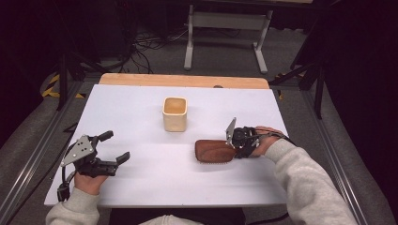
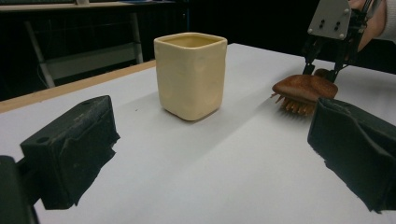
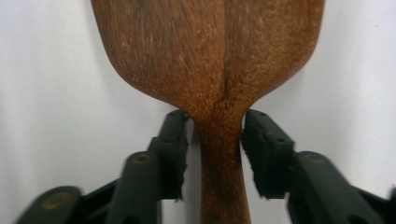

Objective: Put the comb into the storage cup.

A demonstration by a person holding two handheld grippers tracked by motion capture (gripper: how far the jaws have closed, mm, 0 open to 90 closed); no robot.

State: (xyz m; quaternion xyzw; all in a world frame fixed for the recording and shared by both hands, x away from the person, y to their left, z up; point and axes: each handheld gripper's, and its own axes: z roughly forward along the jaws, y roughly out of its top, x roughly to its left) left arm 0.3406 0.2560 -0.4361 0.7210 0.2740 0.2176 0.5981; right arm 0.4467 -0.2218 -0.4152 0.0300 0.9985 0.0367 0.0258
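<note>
A white table (image 1: 141,183) is being worked at, with a cream square cup (image 1: 175,114) standing upright near its middle and a wooden brush (image 1: 213,151) lying bristles down to the cup's right, well apart from it. The pick-up of the brush is judged to be the step in hand. The brush's narrow handle (image 3: 220,158) is being bracketed by the right gripper (image 3: 215,140), just below the point where the head widens. One jaw is seen touching or nearly touching the wood, while a thin gap is seen at the other, so a firm clamp is not yet being shown. The left gripper (image 1: 109,149) is being held above the table's near left part, jaws spread wide and holding nothing, aimed toward the cup. The next move is judged to call for the clamp to be finished squarely on the handle before any lift, since a grip so near the head may let the brush tip forward.
</note>
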